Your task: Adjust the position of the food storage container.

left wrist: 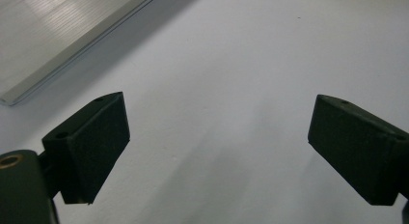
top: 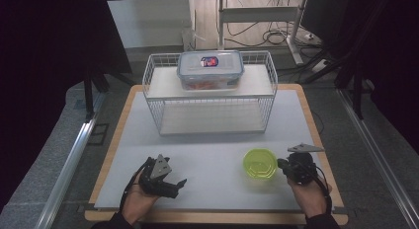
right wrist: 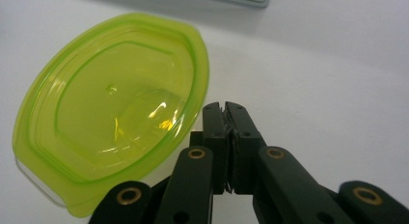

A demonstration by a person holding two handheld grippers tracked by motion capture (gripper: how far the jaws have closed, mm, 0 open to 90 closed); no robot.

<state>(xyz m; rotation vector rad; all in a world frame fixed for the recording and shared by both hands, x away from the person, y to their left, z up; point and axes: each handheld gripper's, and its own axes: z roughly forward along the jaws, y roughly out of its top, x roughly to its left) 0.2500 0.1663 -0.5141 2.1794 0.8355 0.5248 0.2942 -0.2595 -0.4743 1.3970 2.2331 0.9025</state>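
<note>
A yellow-green translucent lid [top: 260,163] lies flat on the white table top at the front right. My right gripper [top: 280,164] sits at the lid's right edge with its jaws pressed together. In the right gripper view the shut jaws [right wrist: 225,108] stand right beside the lid [right wrist: 111,118], and I see nothing between the pads. My left gripper [top: 177,187] rests at the front left, its jaws spread wide. The left gripper view has only bare white table between its open jaws [left wrist: 219,147]. A clear lidded food container [top: 211,68] stands on top of a white wire rack [top: 153,76].
The wire rack stands at the back middle of the table [top: 207,150], with an open lower shelf. Bare white surface lies between the rack and both hands. The wooden table edge runs along the front and sides. Cables and a stand leg lie on the floor behind.
</note>
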